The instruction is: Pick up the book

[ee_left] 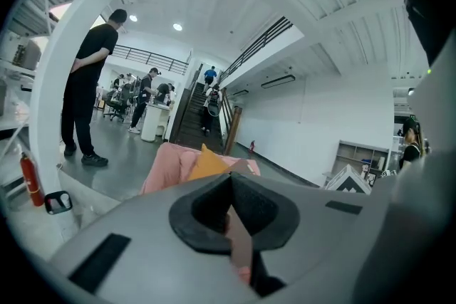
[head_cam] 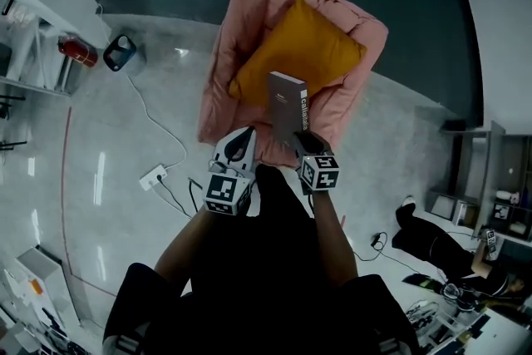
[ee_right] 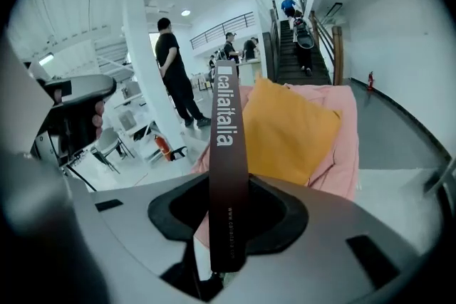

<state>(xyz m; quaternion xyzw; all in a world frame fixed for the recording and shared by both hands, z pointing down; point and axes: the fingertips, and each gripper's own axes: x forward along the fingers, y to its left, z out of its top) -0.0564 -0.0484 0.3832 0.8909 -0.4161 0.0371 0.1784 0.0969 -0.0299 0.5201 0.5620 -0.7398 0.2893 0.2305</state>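
Observation:
A dark book (head_cam: 287, 100) with white print on its spine stands upright in the air, above the front of a pink armchair (head_cam: 241, 29) that holds an orange cushion (head_cam: 303, 50). My right gripper (head_cam: 298, 137) is shut on the book's lower end. In the right gripper view the spine (ee_right: 226, 153) rises straight out between the jaws of this gripper (ee_right: 226, 253), with the cushion (ee_right: 292, 132) behind it. My left gripper (head_cam: 245, 137) hangs just left of the book and holds nothing. In the left gripper view the left gripper (ee_left: 239, 245) shows only a thin slit between its jaws, with the armchair (ee_left: 167, 167) beyond.
A white power strip (head_cam: 154, 177) and its cable lie on the floor to the left, near a red fire extinguisher (head_cam: 77, 51). A person in black (head_cam: 432, 241) sits on the floor at the right, beside shelves (head_cam: 470, 170). Another person (ee_right: 174, 75) stands by a white pillar.

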